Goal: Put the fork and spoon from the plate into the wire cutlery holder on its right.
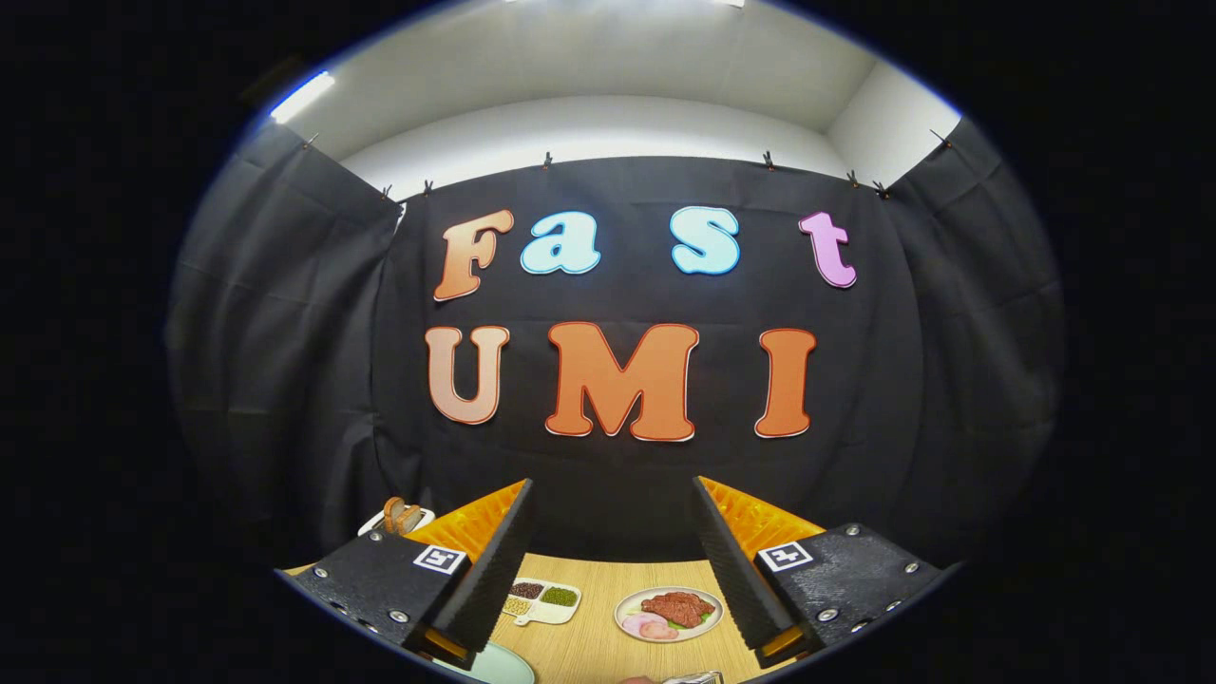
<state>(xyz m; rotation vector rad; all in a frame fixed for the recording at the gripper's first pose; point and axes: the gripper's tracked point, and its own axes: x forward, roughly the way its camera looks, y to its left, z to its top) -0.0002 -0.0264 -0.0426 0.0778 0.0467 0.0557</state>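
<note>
- My gripper (613,560): fingers wide apart, holding nothing, raised above the table (589,646).
- Plate (499,665): pale rim below my left finger; fork, spoon, holder possibly beneath, unseen.
- Step: cannot tell, early or late.

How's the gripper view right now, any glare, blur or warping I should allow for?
Gripper view: strong fisheye bend, the table edge and walls curve; a bright ceiling light flares upper left; focus looks sharp on the plate of food between the open gripper fingers; lighting is even, shadows soft.
</note>
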